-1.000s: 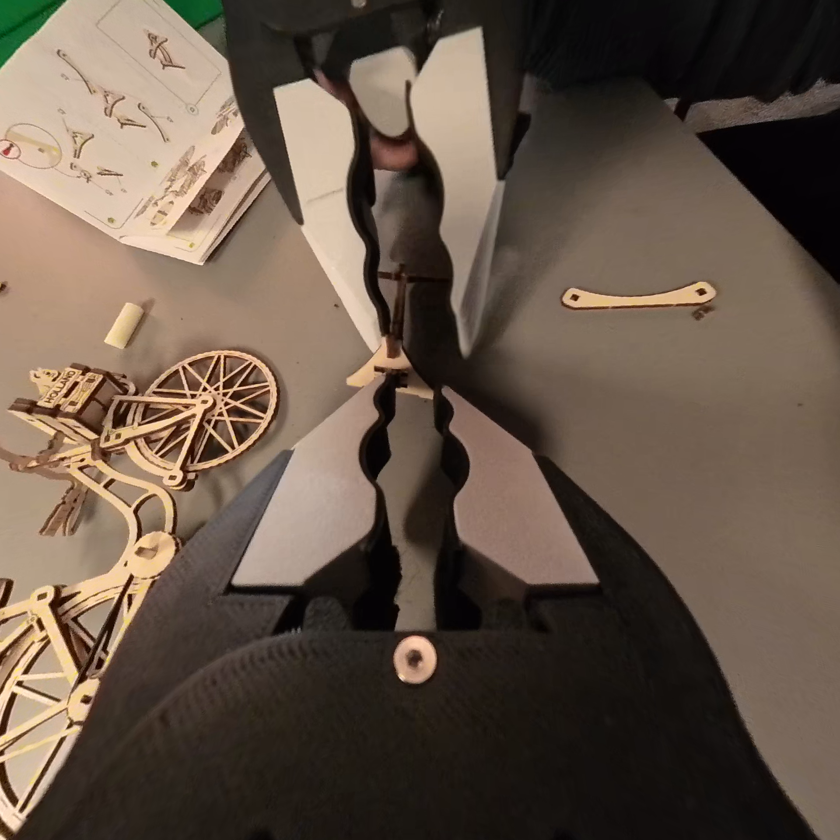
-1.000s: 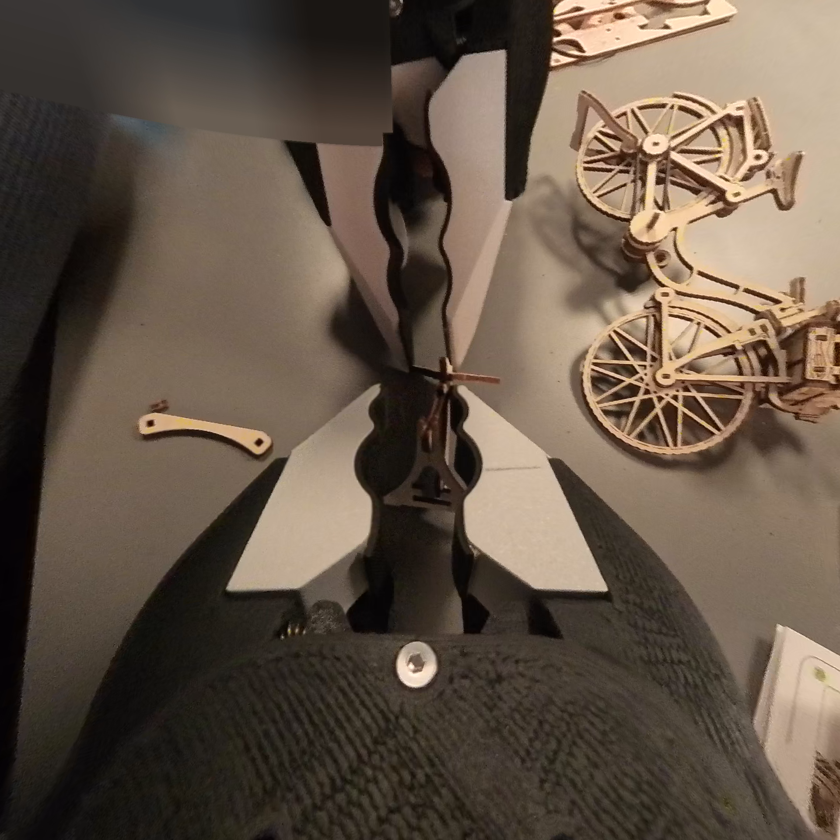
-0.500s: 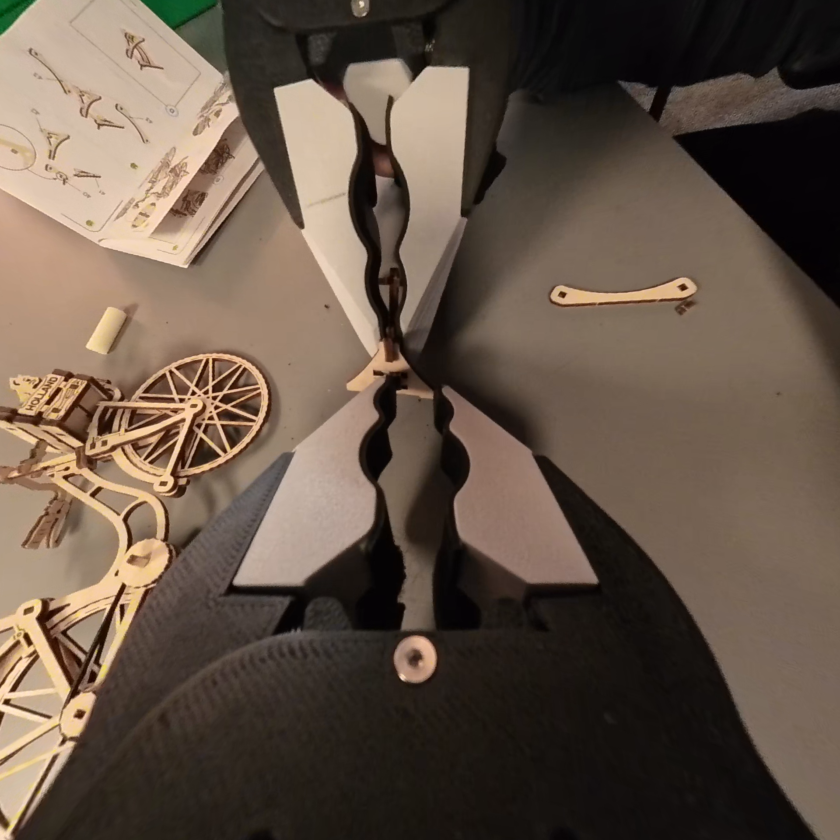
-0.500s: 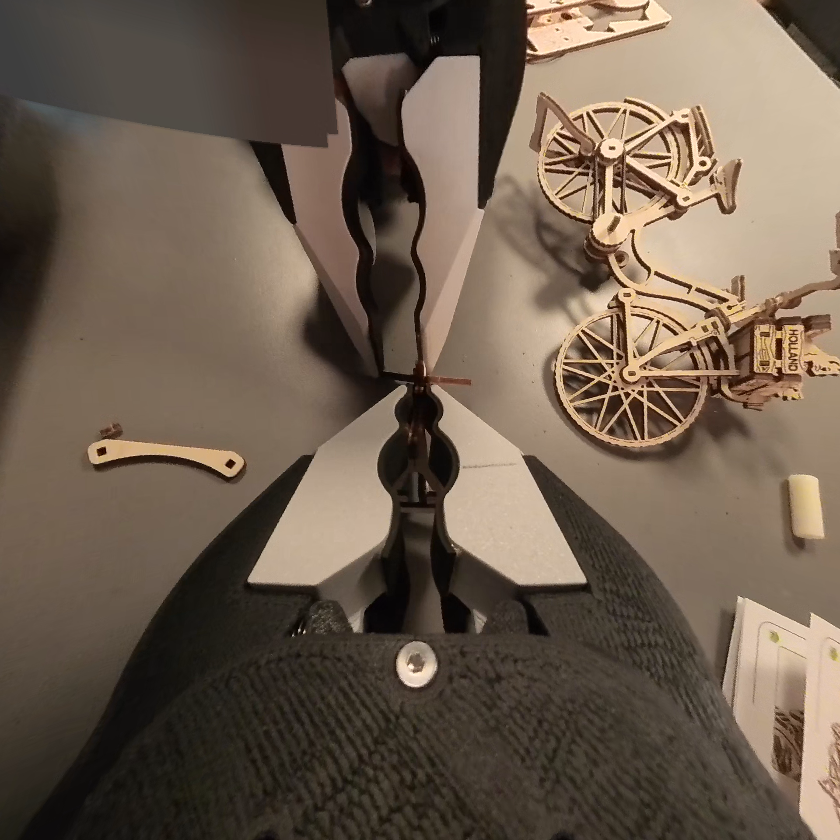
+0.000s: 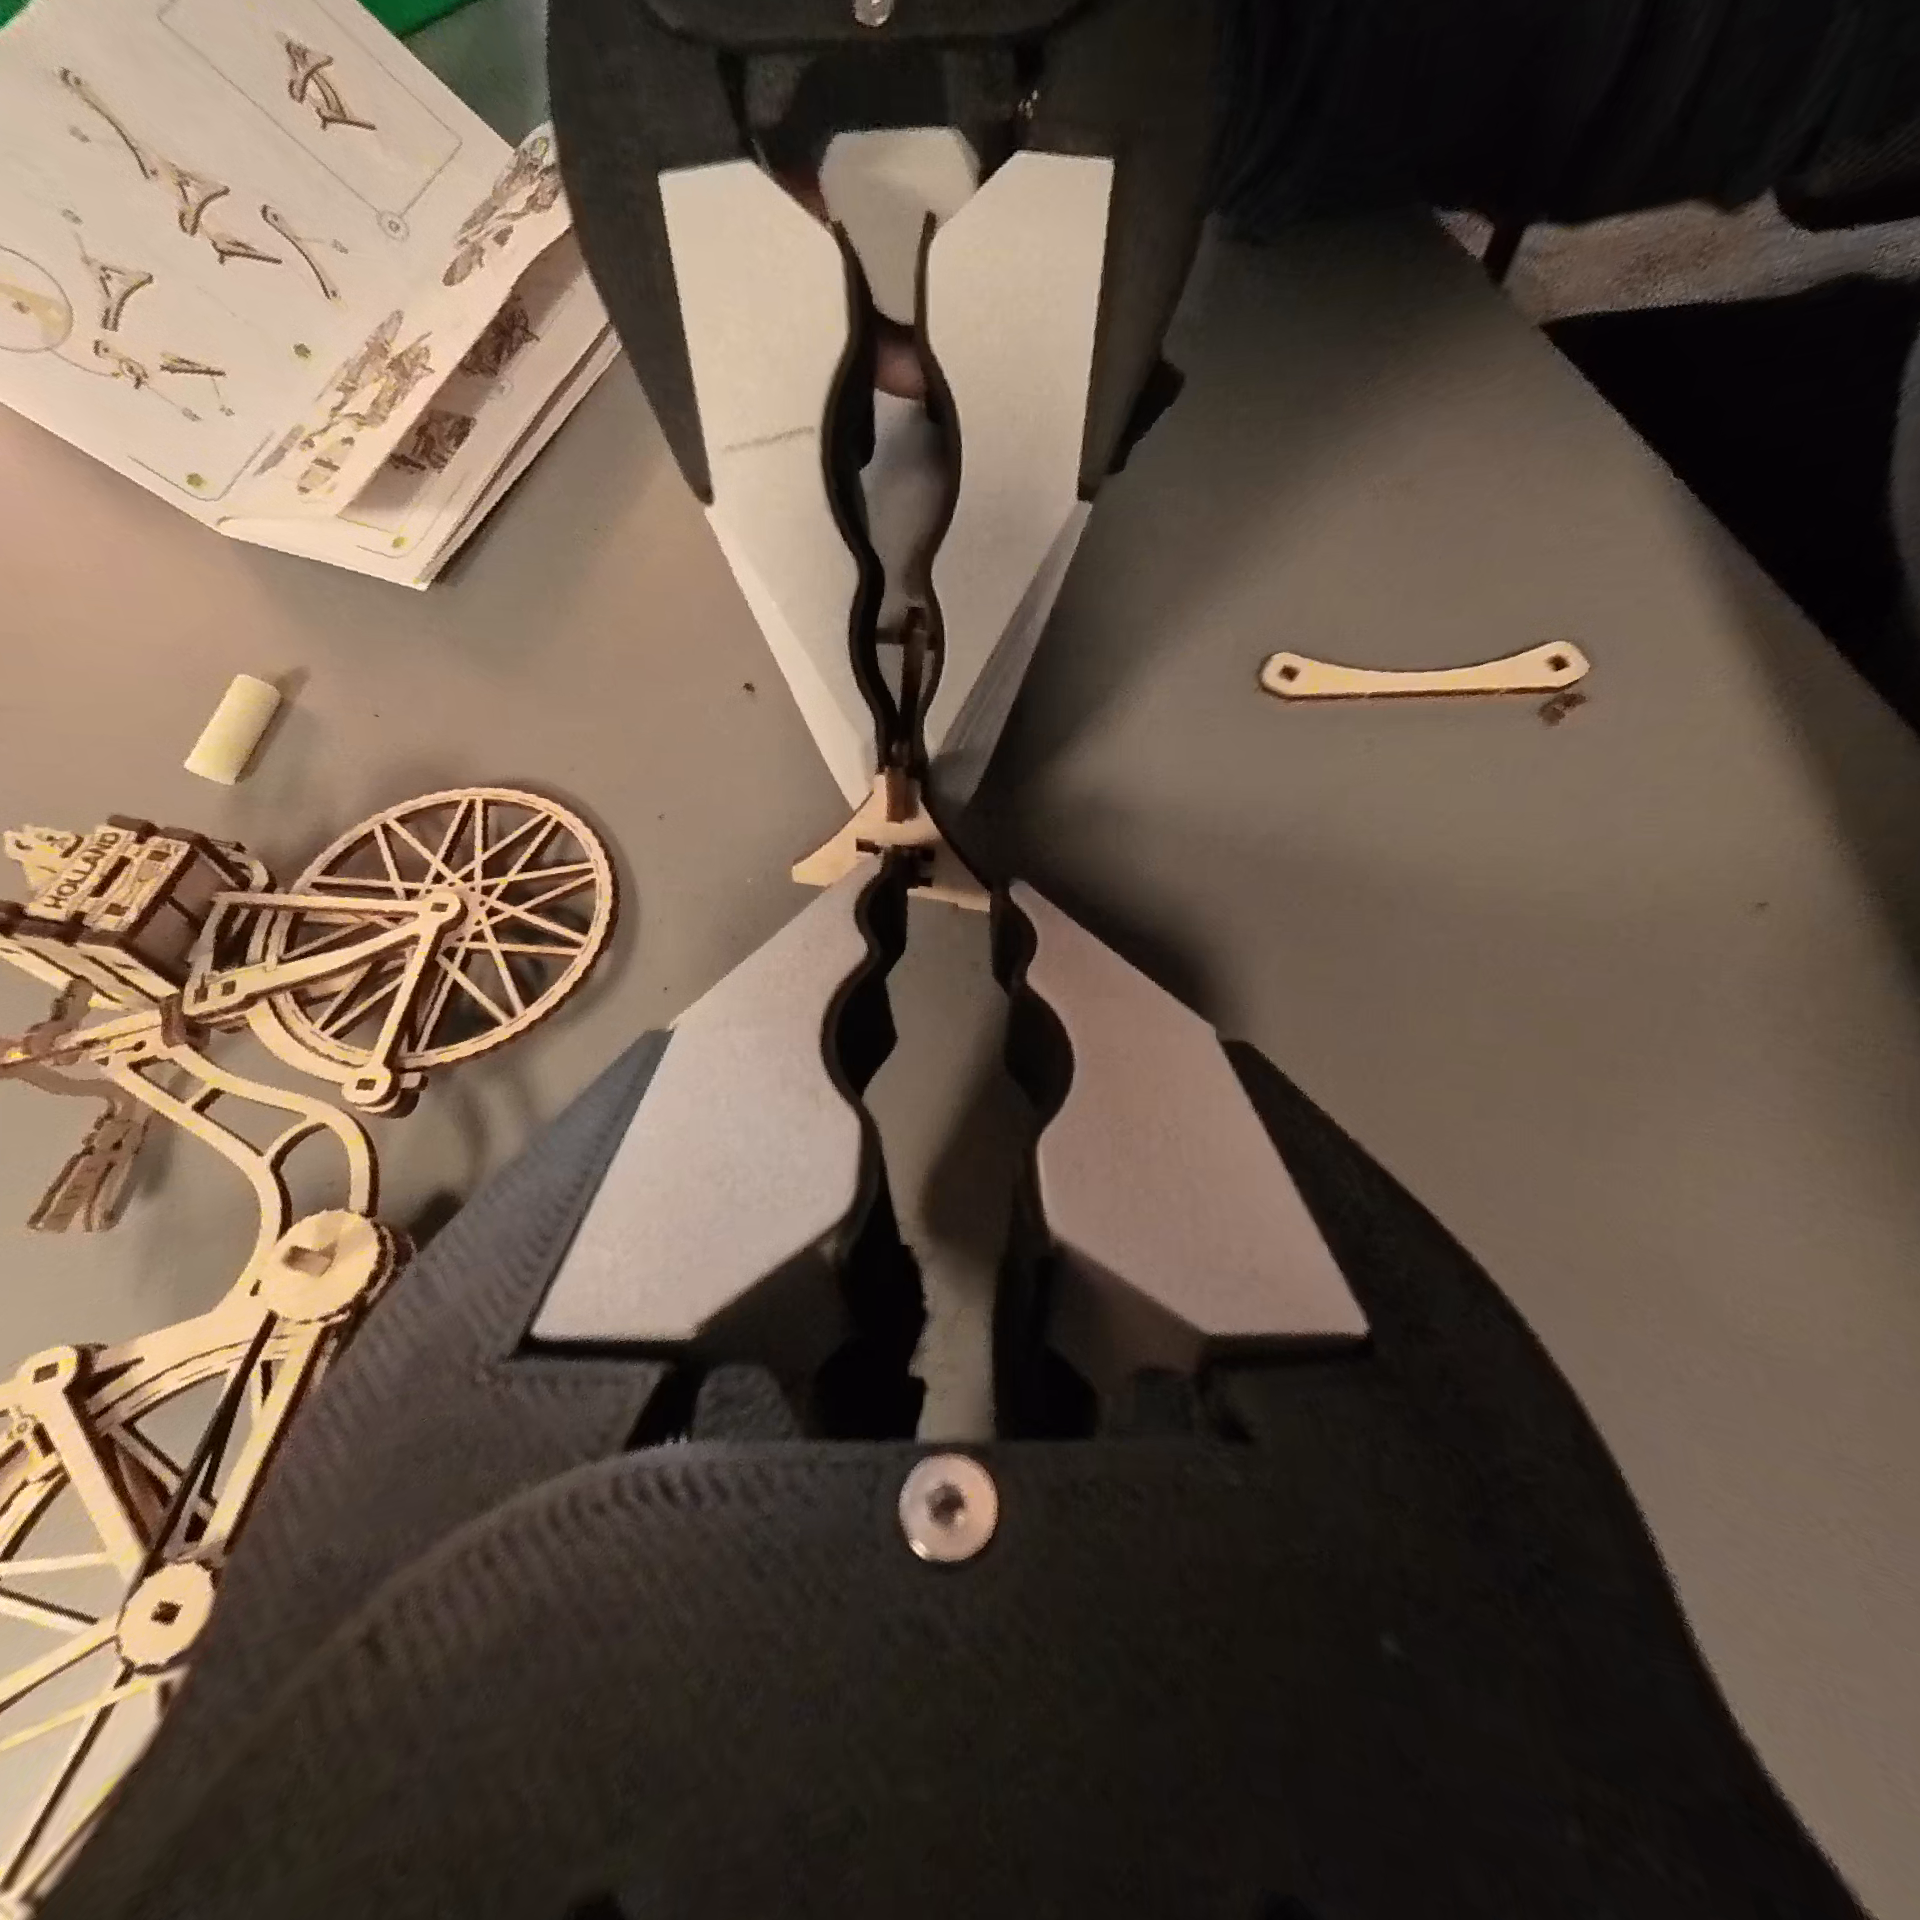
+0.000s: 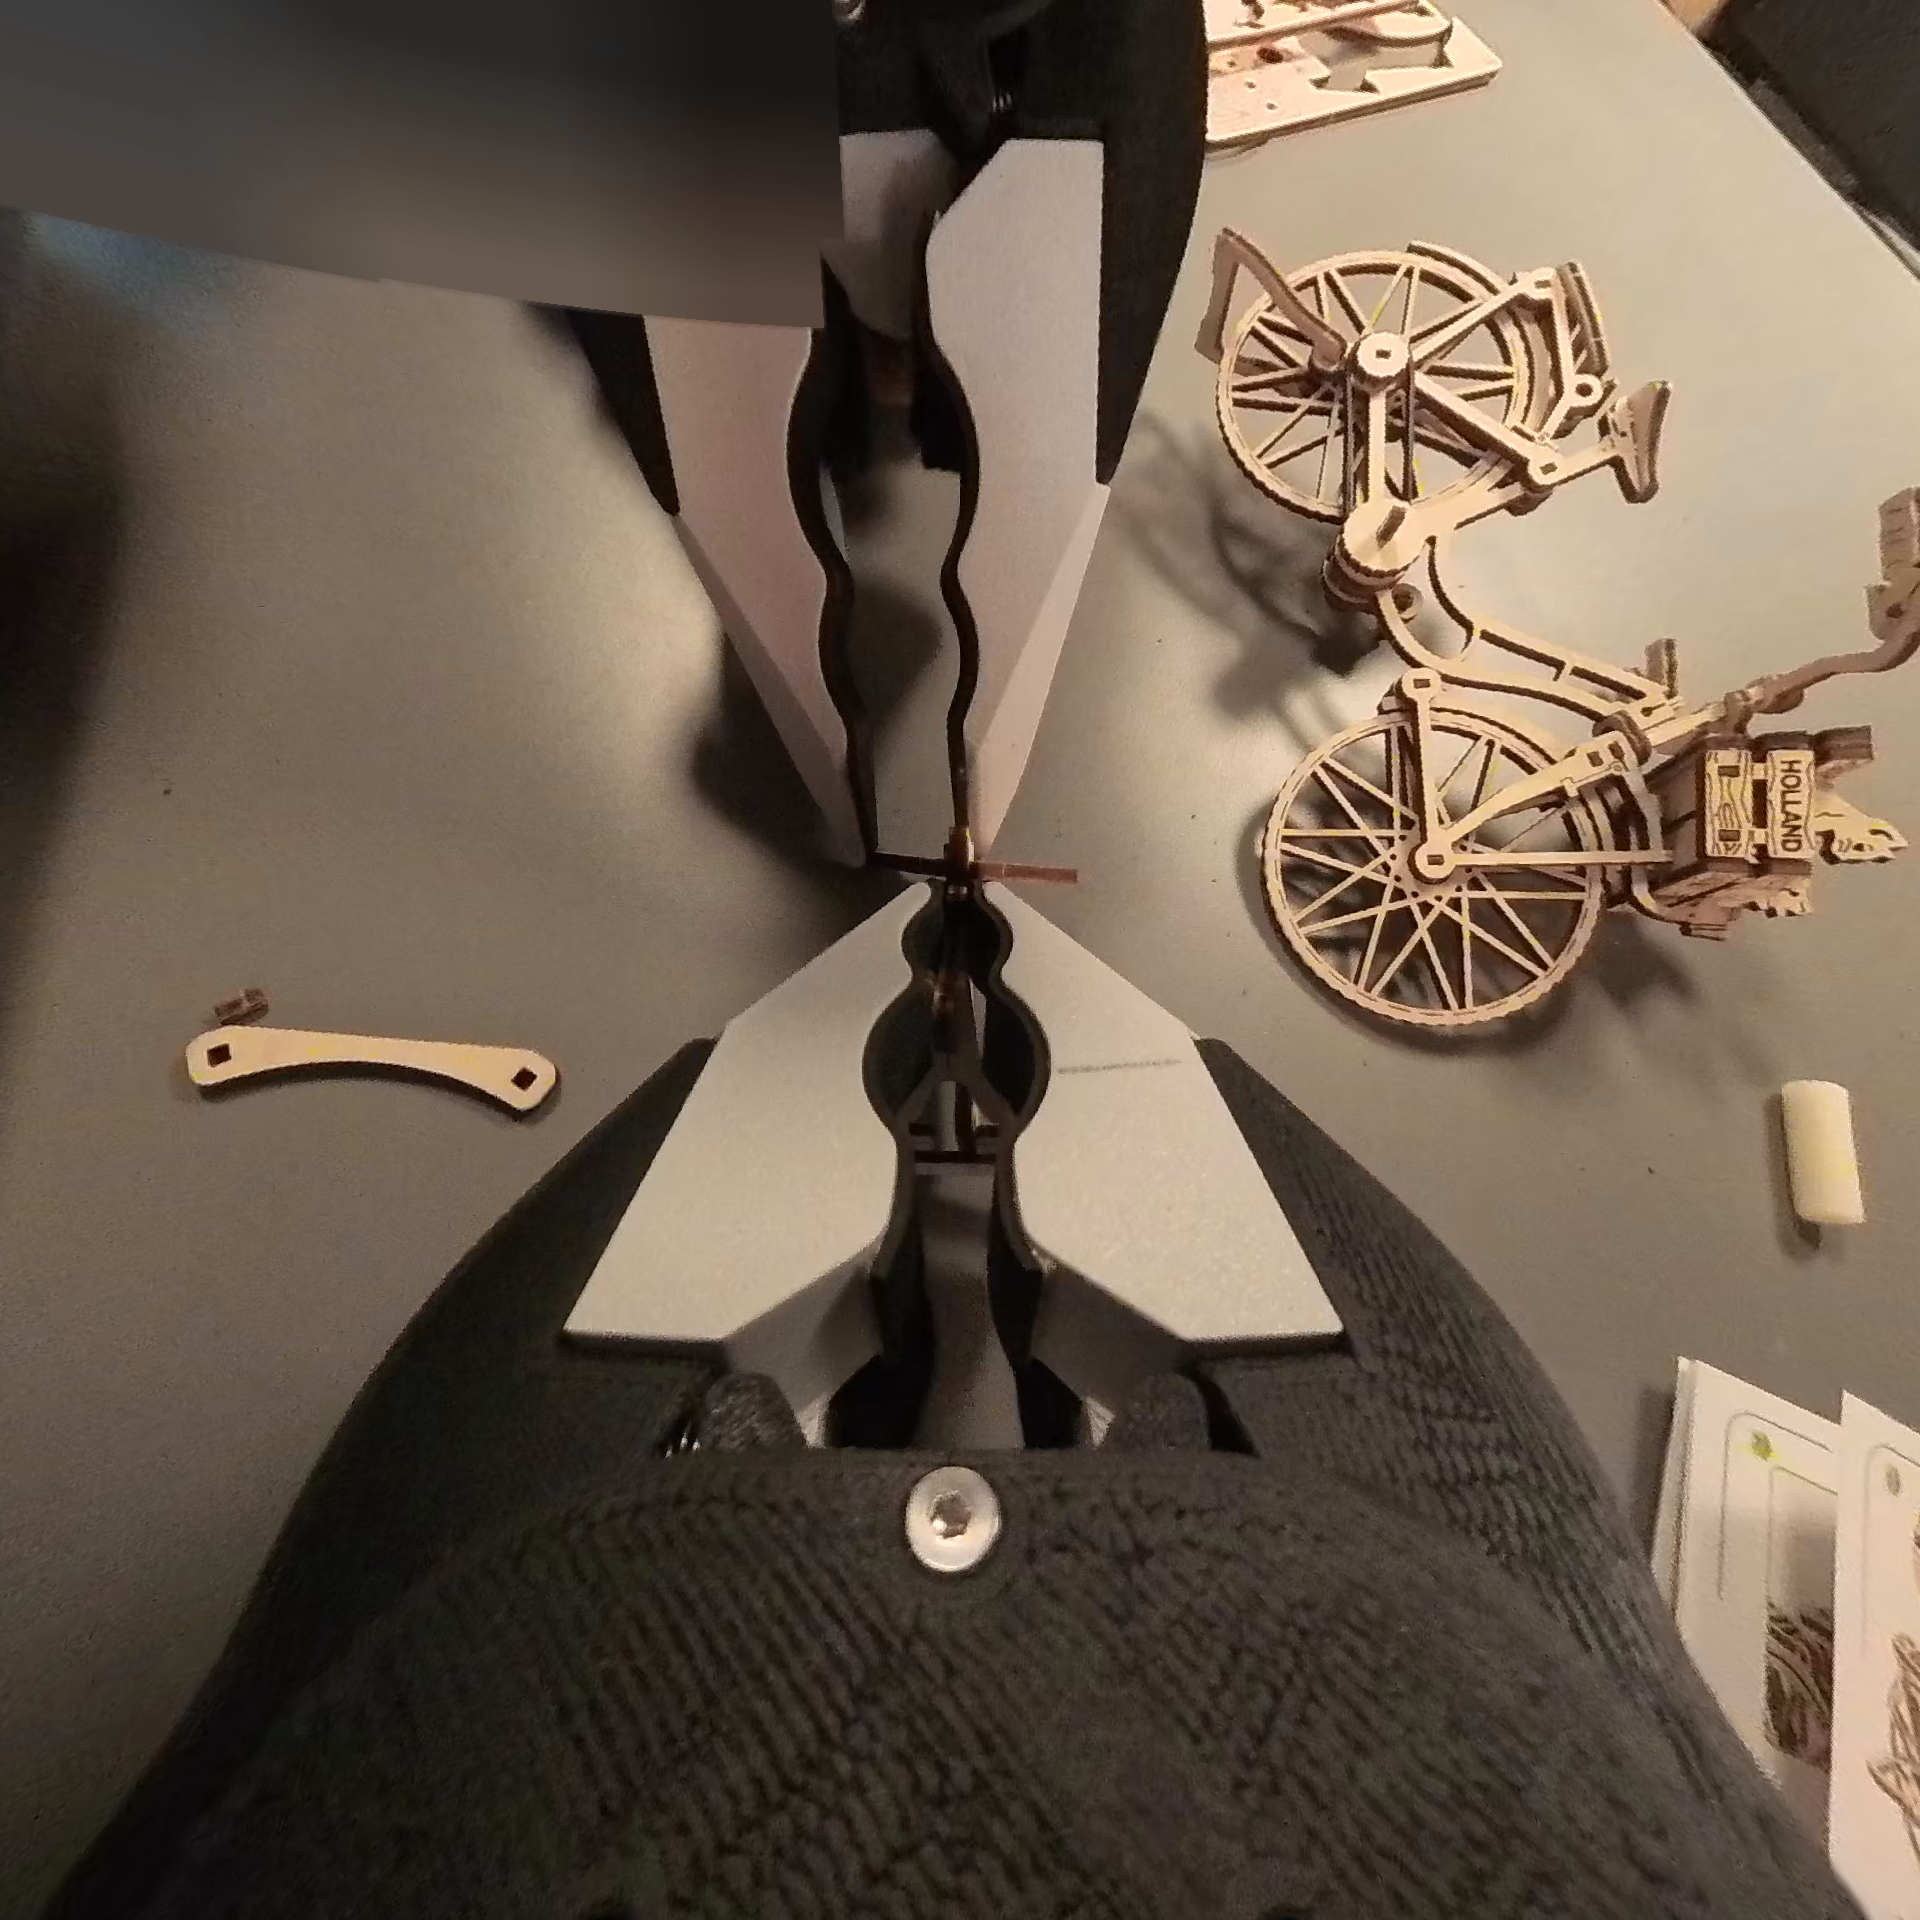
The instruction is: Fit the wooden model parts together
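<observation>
Grey tabletop [image 5: 1455, 935] is seen below. 2 wooden parts [image 5: 891, 847] are being mated tip-to-tip: left gripper [image 5: 925, 894] and right gripper [image 6: 956, 904] are each clamped on 1. Straight, aligned pressure is required next.

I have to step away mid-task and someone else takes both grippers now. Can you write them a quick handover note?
Right gripper: jaws shut on the A-shaped wooden part.
Left gripper: jaws nearly shut, tips at the flat wooden part; its grip cannot be confirmed.
The two parts meet tip to tip above the grey table, joint not clearly seated.
Lying loose: curved strip, bicycle model, instruction booklet.
Left: press the joint home, then fit the remaining pieces.
</observation>
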The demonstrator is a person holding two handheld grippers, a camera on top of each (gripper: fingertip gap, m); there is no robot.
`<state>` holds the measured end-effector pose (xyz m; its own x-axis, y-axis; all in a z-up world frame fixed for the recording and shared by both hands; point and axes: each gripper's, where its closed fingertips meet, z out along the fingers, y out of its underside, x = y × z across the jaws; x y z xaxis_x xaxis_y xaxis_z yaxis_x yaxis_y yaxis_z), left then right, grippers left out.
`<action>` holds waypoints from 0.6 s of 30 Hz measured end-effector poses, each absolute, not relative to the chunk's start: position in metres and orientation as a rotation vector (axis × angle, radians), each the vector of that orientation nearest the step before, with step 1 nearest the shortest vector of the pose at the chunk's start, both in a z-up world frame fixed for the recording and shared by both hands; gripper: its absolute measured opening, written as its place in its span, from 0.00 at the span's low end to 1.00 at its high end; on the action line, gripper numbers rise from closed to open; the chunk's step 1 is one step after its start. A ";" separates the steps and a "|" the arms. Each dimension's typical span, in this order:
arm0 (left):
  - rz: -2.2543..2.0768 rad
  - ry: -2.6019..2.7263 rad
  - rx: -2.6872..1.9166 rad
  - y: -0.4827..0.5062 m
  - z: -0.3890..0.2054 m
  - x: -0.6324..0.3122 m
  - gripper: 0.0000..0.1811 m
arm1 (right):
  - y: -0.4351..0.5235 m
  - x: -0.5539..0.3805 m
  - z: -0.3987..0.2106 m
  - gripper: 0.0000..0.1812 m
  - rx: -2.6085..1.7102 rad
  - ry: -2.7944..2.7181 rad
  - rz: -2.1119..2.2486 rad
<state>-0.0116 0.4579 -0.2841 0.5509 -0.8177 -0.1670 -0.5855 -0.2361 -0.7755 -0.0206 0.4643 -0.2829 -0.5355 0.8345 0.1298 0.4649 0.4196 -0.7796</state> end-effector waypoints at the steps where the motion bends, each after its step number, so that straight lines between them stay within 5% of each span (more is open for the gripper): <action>1: -0.368 1.126 -1.953 0.458 -0.284 -0.012 0.09 | 0.465 -0.021 -0.283 0.01 -1.106 -2.169 0.961; 18: -0.324 1.092 -1.959 0.464 -0.284 -0.016 0.14 | 0.467 -0.021 -0.284 0.01 -1.148 -2.180 1.006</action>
<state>-0.0159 0.4638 -0.2842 0.5852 -0.7934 -0.1674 -0.5740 -0.2595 -0.7767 -0.0213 0.4665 -0.2839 -0.5354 0.8416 0.0708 0.4924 0.3791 -0.7835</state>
